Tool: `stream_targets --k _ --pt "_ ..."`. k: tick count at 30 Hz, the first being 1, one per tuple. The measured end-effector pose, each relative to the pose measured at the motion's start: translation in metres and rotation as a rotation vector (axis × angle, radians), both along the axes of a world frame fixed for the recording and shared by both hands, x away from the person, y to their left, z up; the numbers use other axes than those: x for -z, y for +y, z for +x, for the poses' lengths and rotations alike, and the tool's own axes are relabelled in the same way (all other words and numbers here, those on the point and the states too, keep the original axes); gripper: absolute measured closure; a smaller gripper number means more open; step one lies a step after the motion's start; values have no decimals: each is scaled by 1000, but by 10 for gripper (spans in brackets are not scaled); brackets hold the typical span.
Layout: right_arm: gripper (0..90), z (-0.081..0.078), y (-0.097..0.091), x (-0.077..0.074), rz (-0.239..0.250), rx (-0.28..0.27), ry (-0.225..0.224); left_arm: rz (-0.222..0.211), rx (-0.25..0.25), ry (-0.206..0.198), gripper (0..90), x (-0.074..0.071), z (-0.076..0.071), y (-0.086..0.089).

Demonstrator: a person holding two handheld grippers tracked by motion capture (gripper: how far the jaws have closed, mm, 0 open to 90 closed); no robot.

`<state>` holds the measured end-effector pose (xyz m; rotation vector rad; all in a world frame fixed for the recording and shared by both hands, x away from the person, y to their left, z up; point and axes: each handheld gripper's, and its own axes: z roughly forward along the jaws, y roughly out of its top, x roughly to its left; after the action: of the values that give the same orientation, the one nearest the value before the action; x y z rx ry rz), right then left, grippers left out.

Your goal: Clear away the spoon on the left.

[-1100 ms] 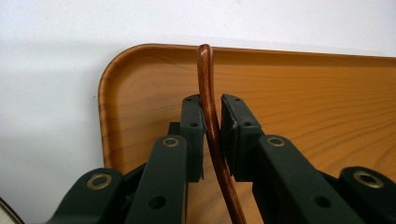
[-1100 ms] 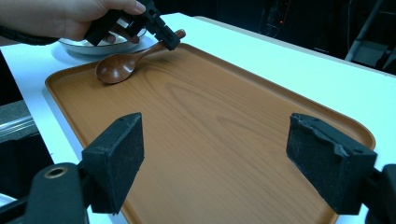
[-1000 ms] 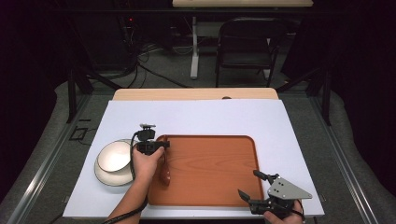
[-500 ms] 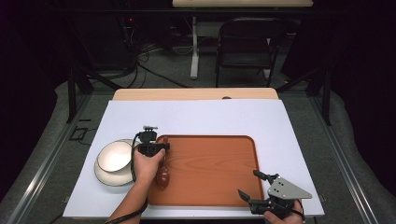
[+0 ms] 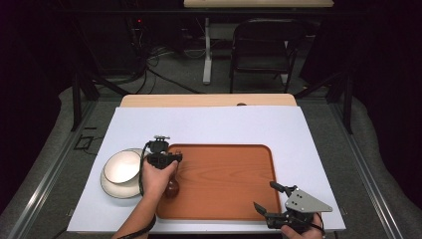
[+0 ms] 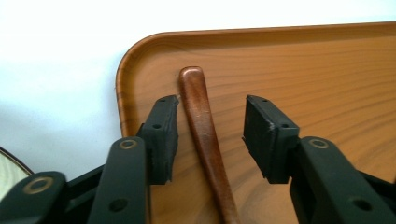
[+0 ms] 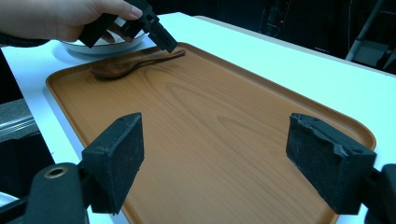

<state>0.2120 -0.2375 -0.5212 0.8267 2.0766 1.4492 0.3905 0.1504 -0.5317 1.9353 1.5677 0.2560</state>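
With the wooden spoon [image 6: 205,140] now lying flat on the wooden tray [image 5: 234,199], I judge the placing step essentially done. From the high view the spoon sits at about nine o'clock on the tray, along its left edge, its bowl toward me and its handle pointing away toward the far left corner. My left gripper [image 6: 210,135] has just been spreading its jaws; the handle runs between the pads [image 6: 163,135], close to the left one, but neither presses on it, so I count it as let go. My right gripper [image 7: 229,158] hangs at five o'clock over the tray's near right corner, jaws wide and holding nothing. At nine o'clock beyond the tray, a white bowl [image 5: 122,167] rests on a plate [image 5: 112,189] on the white counter [image 5: 209,124]. What remains, as I read it, is pulling the left gripper clear without nudging the spoon.
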Motion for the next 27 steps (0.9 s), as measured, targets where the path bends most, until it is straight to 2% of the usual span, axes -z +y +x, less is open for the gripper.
stream_targets --k 4,10,14,19,22,27 --pt "188 0 0 0 0 1 0 -2 8 -13 537 -4 -3 0" --pt "189 0 0 0 -1 2 1 -2 25 -77 529 -19 -16 7" --pt "189 0 0 0 -5 2 0 -25 34 -124 504 -27 -29 13" --pt "190 -1 1 0 -6 3 -1 -21 53 -190 441 -34 -46 22" --pt "190 0 1 1 -10 3 2 -41 56 -216 424 -37 -57 29" --pt "190 0 2 1 -12 6 7 -27 74 -245 418 -40 -77 41"
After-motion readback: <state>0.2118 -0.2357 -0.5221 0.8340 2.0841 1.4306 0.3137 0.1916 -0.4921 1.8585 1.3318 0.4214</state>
